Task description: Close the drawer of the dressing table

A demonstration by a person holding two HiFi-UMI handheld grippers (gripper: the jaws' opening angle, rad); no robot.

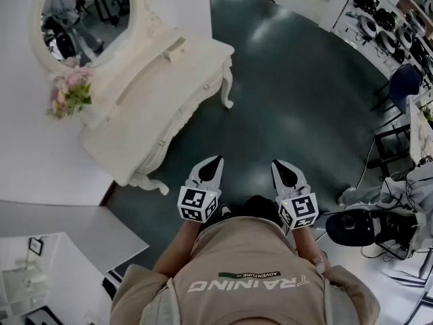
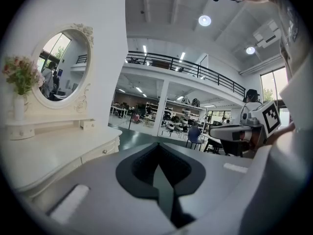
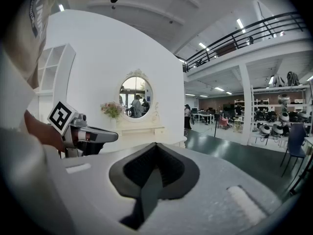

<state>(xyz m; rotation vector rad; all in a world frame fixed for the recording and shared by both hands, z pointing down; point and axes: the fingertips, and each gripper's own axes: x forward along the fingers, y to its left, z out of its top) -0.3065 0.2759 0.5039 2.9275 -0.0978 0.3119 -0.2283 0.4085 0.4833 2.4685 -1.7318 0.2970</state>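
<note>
The left gripper [image 1: 217, 161] and right gripper [image 1: 277, 165] both have their fingers pressed together, holding nothing. The dressing table [image 1: 169, 80] stands well apart, ahead-left of them, its drawer [image 1: 184, 116] flush.

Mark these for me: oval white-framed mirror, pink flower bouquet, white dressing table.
oval white-framed mirror [image 1: 84, 19], head view, middle of the glass.
pink flower bouquet [image 1: 70, 92], head view, on the blossoms.
white dressing table [image 1: 196, 63], head view, bare tabletop.
</note>
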